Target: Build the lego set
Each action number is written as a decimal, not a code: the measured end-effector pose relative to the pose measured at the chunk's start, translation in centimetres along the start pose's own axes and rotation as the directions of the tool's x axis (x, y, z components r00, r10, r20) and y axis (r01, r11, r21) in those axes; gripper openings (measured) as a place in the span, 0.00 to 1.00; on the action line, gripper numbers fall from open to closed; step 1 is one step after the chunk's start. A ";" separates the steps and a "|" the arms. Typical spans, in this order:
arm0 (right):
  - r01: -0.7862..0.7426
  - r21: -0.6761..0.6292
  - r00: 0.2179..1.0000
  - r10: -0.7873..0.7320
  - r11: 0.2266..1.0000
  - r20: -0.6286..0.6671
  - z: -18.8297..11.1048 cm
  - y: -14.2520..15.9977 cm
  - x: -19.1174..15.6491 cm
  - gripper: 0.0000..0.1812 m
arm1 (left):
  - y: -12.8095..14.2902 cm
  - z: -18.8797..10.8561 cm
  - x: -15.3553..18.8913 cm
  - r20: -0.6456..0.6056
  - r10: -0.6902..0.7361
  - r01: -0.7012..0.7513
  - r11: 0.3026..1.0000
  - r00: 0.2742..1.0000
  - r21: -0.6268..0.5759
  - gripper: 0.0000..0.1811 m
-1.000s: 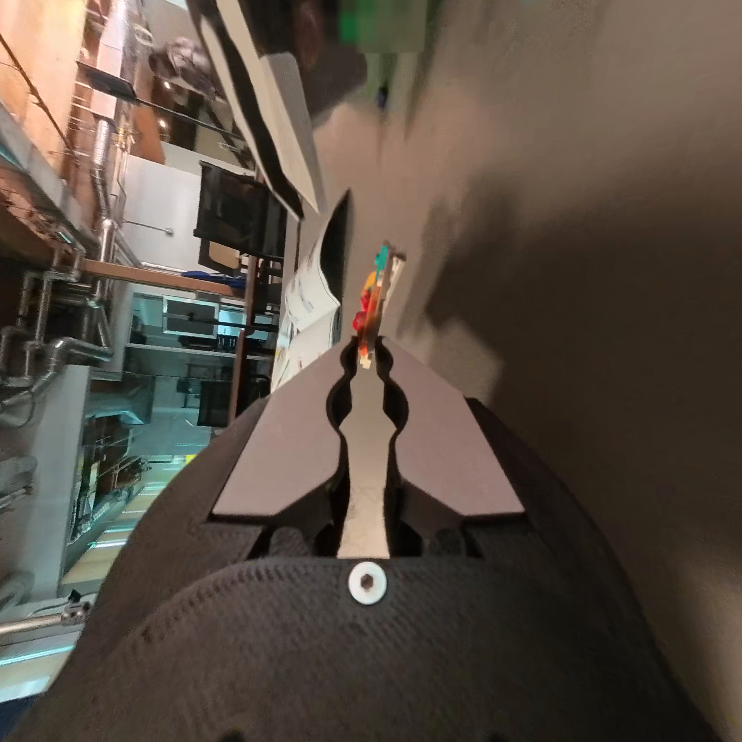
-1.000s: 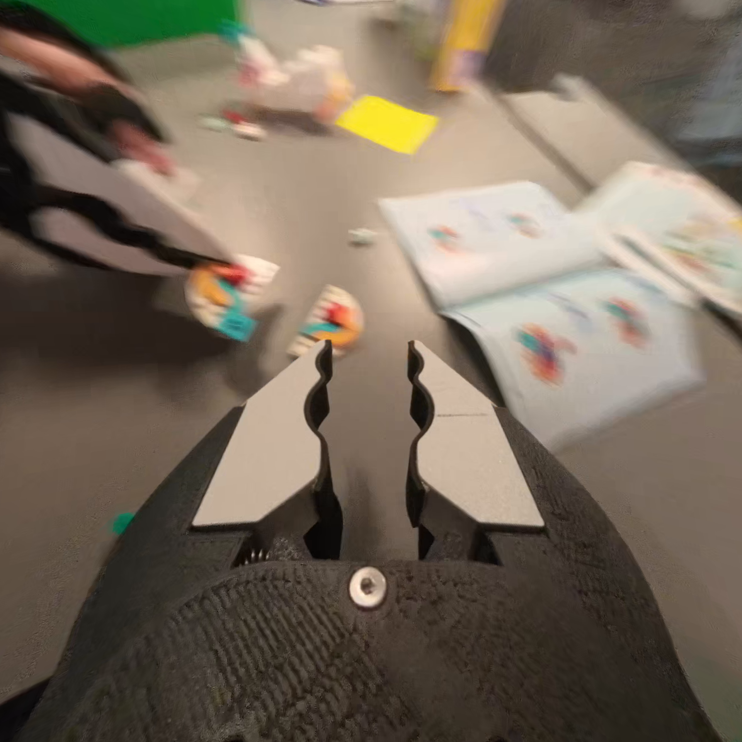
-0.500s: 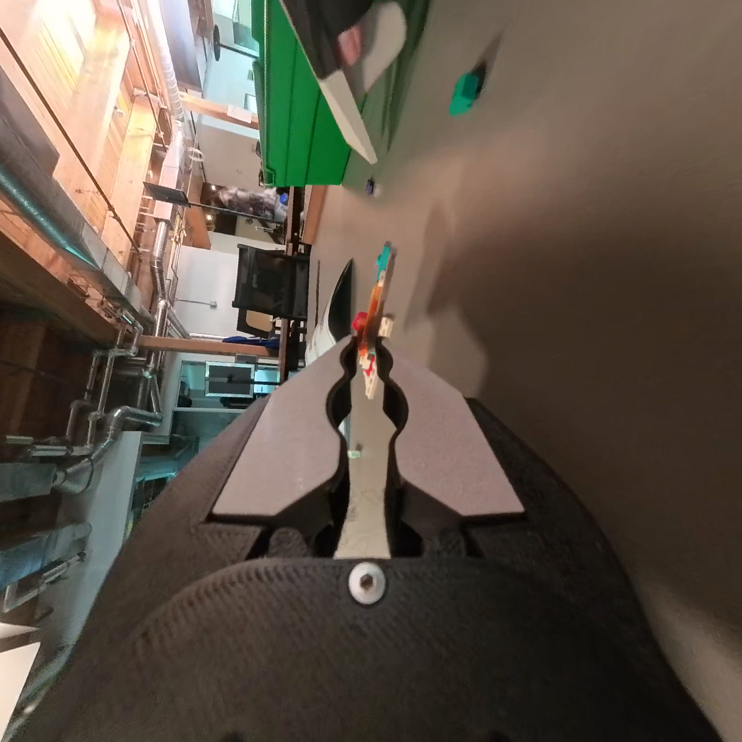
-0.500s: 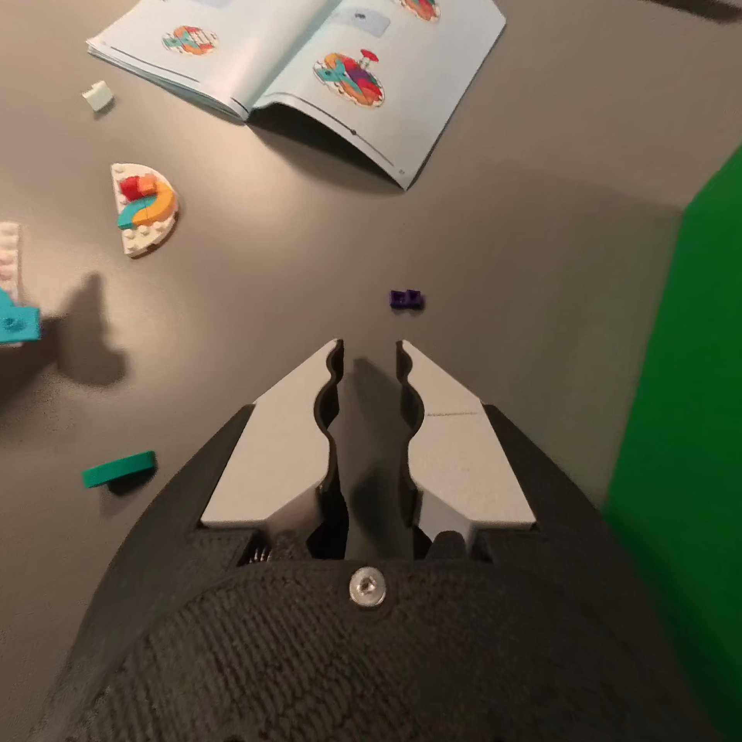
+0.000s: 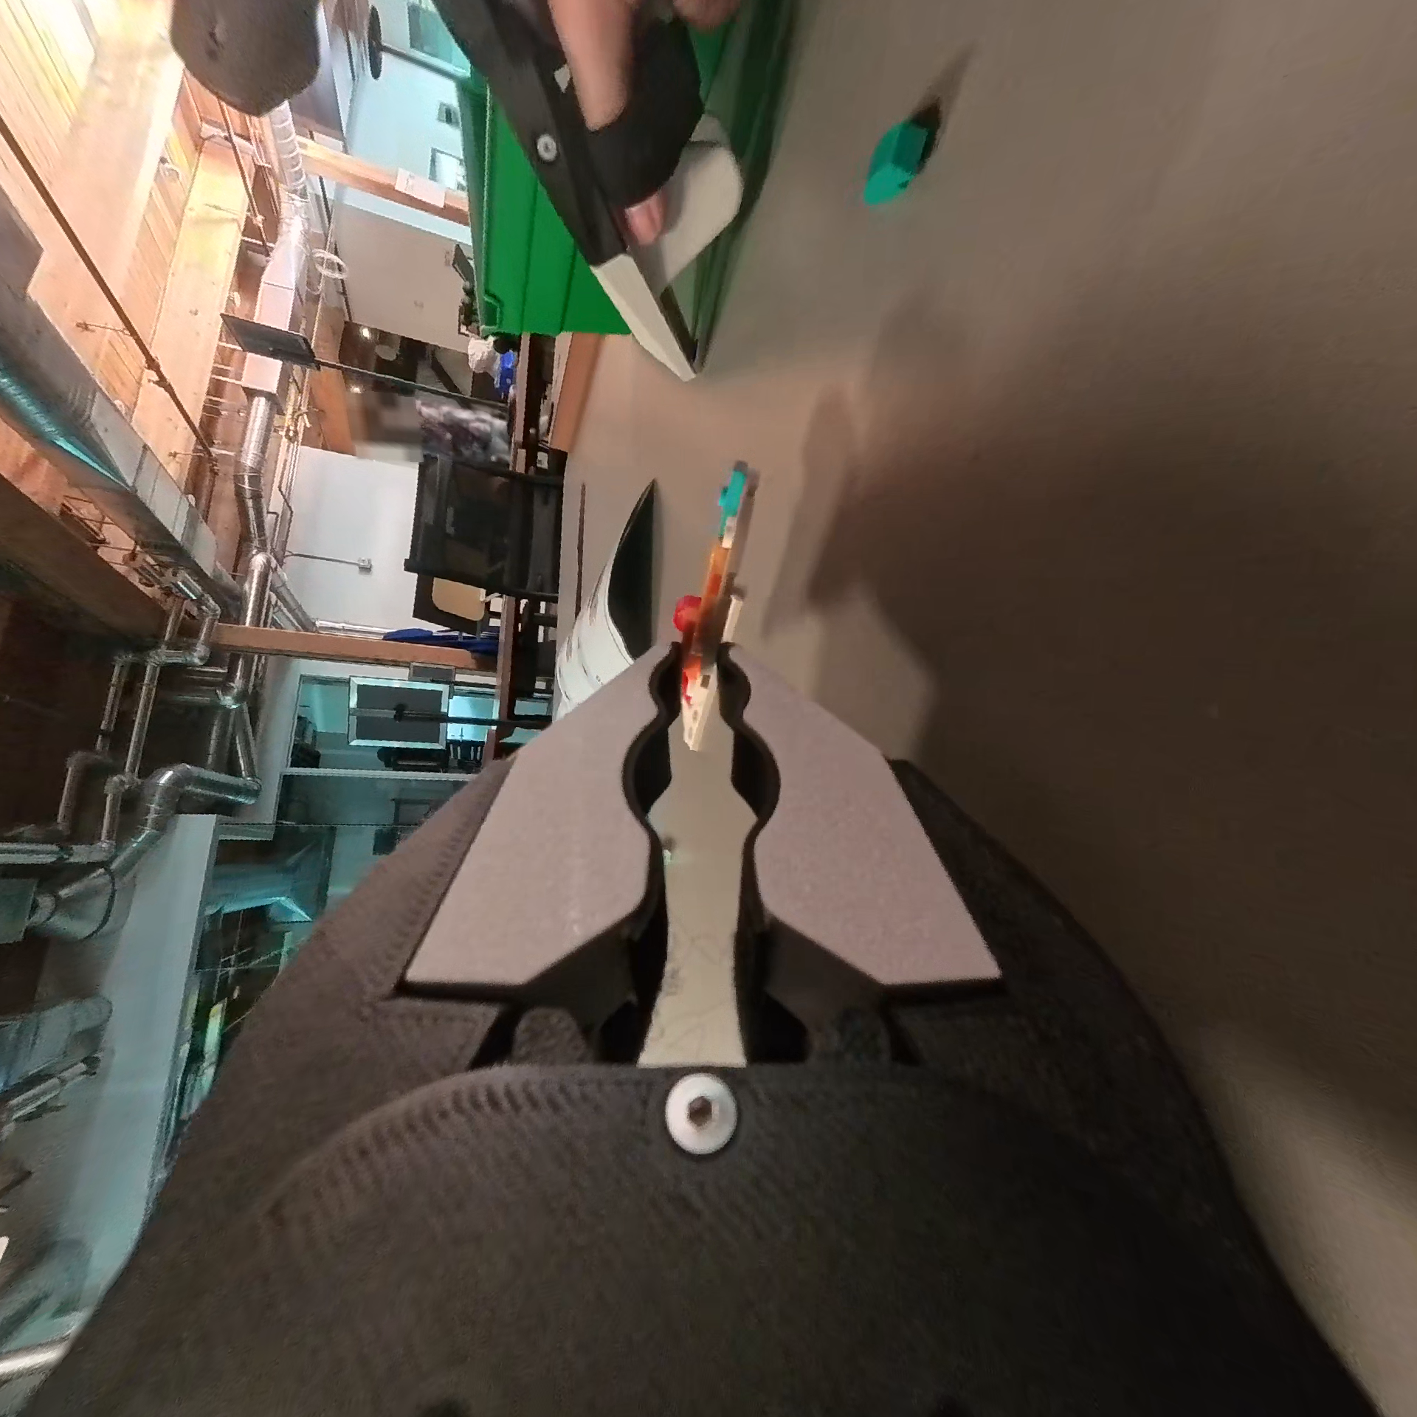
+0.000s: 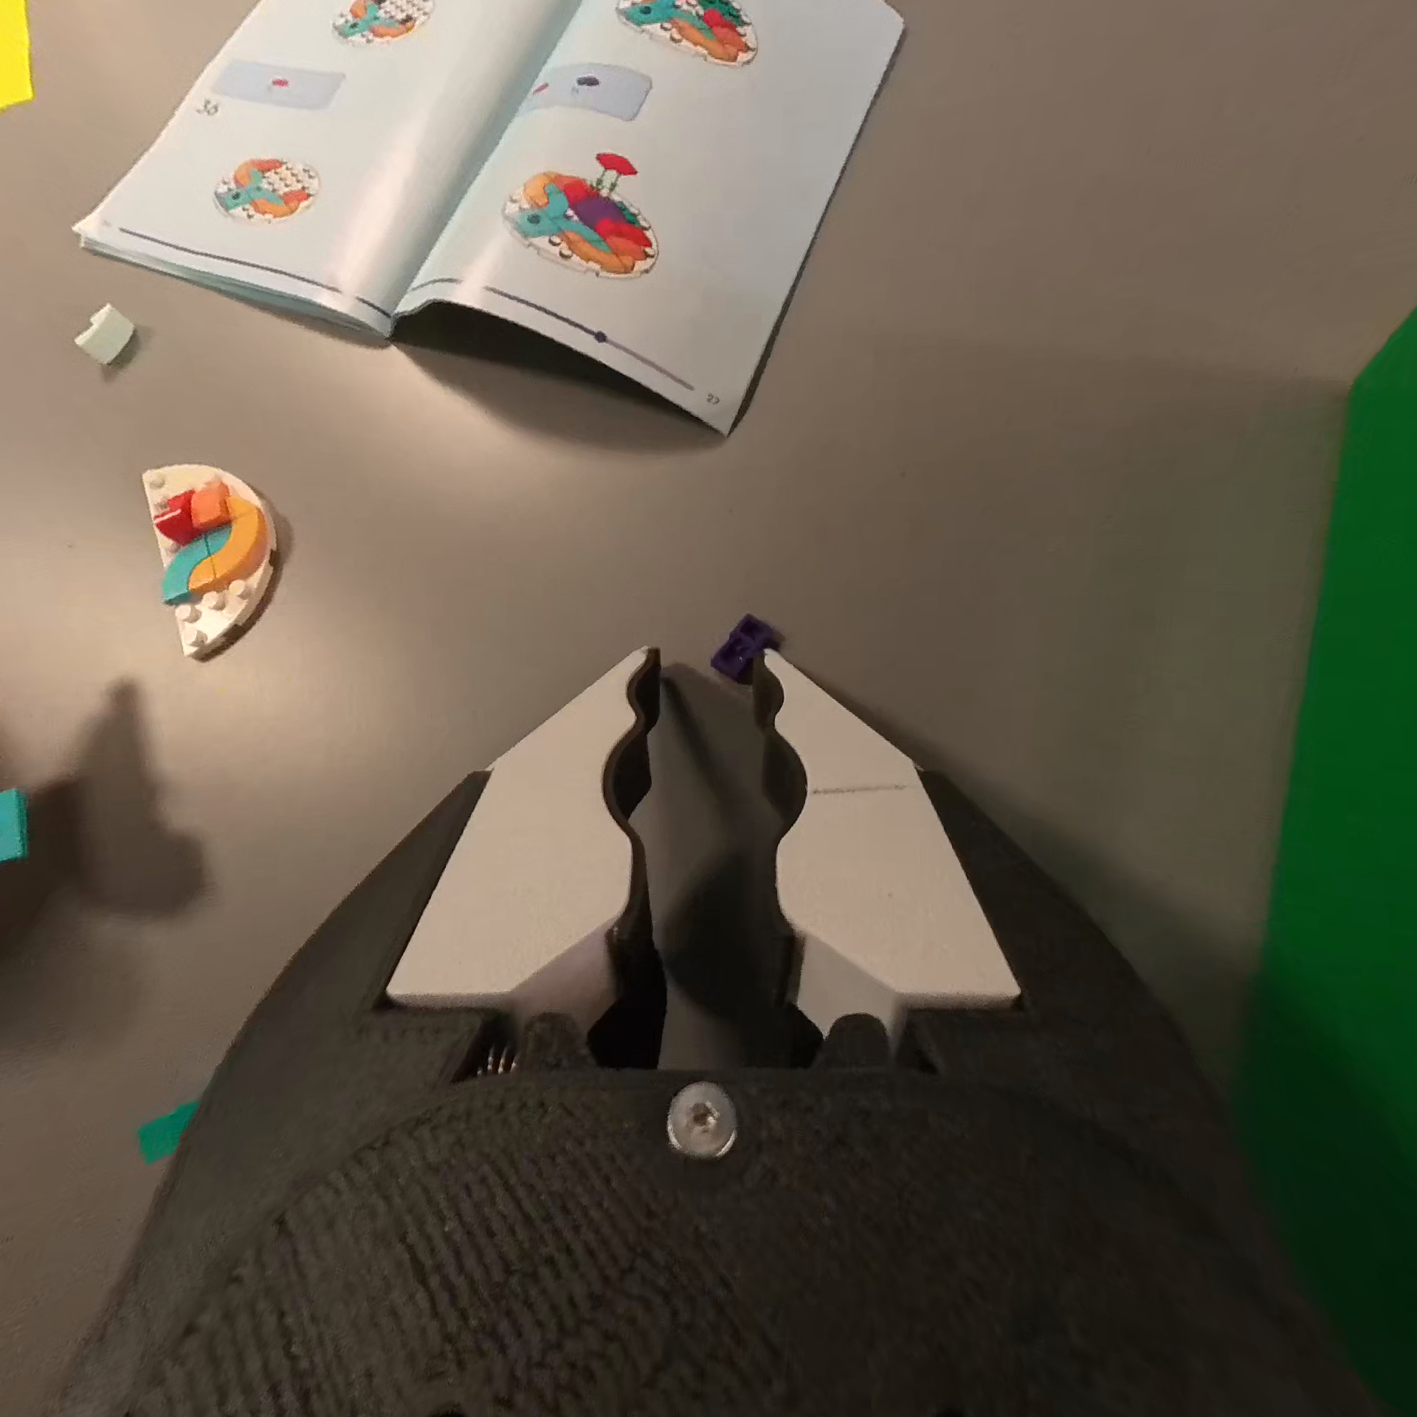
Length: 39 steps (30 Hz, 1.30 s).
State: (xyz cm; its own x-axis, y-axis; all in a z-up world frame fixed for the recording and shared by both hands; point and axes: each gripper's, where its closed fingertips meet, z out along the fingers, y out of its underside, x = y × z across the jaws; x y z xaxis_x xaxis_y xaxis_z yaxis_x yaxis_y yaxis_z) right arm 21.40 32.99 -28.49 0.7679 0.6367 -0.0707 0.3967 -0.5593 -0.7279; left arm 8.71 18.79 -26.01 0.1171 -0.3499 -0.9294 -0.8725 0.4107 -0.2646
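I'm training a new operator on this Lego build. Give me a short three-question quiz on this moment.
1. True or false: the right tongs grip the purple brick.
2. What do the left tongs hold?
3. The half-round assembly on the table lies: A) on the instruction booklet; B) apart from it; C) inside the green bin.

Key: 1 false, they are open just short of it; 2 a thin multicoloured Lego plate assembly; 3 B.

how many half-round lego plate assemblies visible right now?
2. One white half-round plate with orange, red and teal pieces lies on the grey table, left of the right tongs. The other is clamped edge-on in the left tongs.
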 end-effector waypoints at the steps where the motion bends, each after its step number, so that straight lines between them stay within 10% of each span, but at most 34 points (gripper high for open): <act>1: -0.007 0.003 1.000 0.007 1.000 -0.006 0.1 -0.1 0.1 0.12 | 0.0 0.0 0.0 -0.002 -0.004 0.004 1.000 1.000 -0.001 0.04; 8: 0.072 -0.009 0.995 -0.073 0.997 -0.074 0.3 -0.2 0.6 0.03 | 0.3 0.0 0.0 -0.011 -0.019 0.019 1.000 1.000 -0.009 0.04; 12: 0.436 -0.083 0.888 -0.444 0.896 -0.120 -0.1 -0.7 -0.1 0.03 | 0.2 0.0 0.0 -0.012 -0.017 0.017 1.000 1.000 -0.005 0.04; 14: 0.734 -0.172 0.636 -0.754 0.657 -0.164 -0.7 -1.4 -0.8 0.03 | 0.2 0.0 0.0 -0.012 -0.015 0.015 1.000 1.000 -0.003 0.04; 17: 0.914 -0.406 -0.039 -0.995 0.002 -0.094 -1.2 -1.5 -1.4 0.03 | -0.1 0.0 0.0 -0.014 -0.016 0.016 1.000 1.000 0.005 0.04; 20: 0.701 -0.460 -0.577 -0.812 -0.545 0.083 -1.0 -1.0 -2.5 0.03 | -0.2 -0.1 0.0 -0.013 -0.009 0.009 1.000 1.000 0.009 0.04; 22: 0.544 -0.435 -0.745 -0.652 -0.717 0.143 -0.9 -0.8 -3.1 0.03 | -0.3 -0.1 0.0 -0.010 -0.006 0.006 1.000 1.000 0.015 0.04; 39: 0.287 -0.069 -0.916 -0.295 -0.955 0.270 -2.2 3.3 -6.9 0.04 | -0.5 -0.1 0.1 -0.025 -0.021 0.021 0.999 0.999 0.025 0.04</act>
State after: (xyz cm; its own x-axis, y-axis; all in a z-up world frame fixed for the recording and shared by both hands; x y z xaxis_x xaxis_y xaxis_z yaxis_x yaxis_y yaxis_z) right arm 18.52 25.54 -28.86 -0.9568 -0.2749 0.0951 -0.1239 0.6808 0.7219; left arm 9.13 18.41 -25.96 0.1231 -0.3794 -0.9170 -0.8579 0.4238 -0.2905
